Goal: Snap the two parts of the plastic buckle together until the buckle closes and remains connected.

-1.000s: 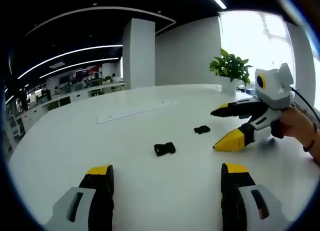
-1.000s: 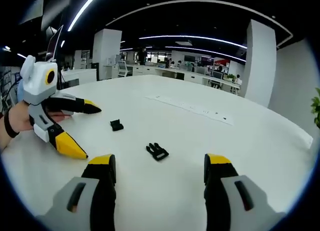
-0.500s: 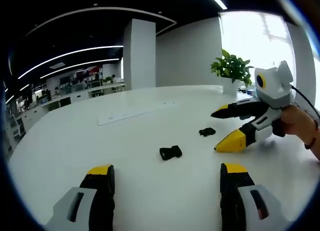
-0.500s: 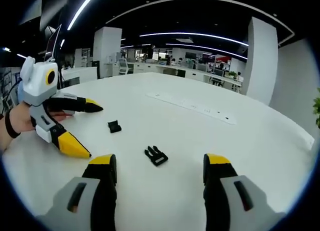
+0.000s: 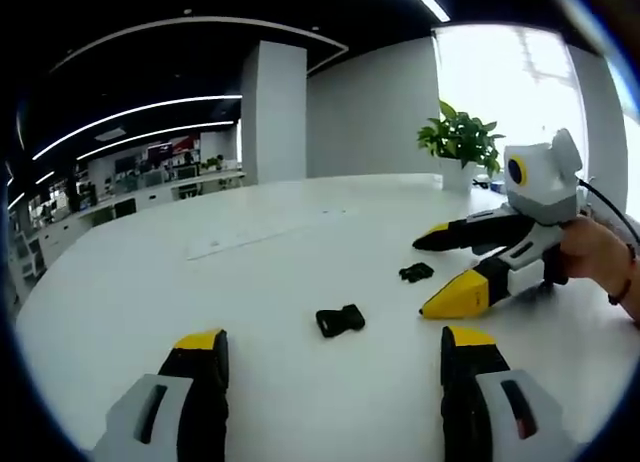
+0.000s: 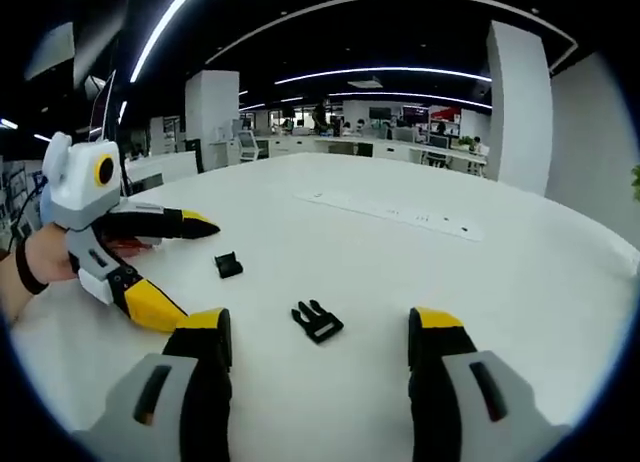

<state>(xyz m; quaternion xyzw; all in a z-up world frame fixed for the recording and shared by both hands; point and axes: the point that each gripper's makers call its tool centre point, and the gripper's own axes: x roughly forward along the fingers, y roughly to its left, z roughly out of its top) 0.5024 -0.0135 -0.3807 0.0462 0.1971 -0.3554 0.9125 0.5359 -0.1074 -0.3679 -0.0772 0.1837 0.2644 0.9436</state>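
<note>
Apart on the white table lie the two buckle halves: the pronged piece sits just ahead of the right gripper, whose jaws stand wide and hold nothing, and the socket piece lies before the left gripper, likewise spread and empty. Both halves are small and light, so I judge a skewed pinch could skid one away or misalign the prongs. No writing is legible.
</note>
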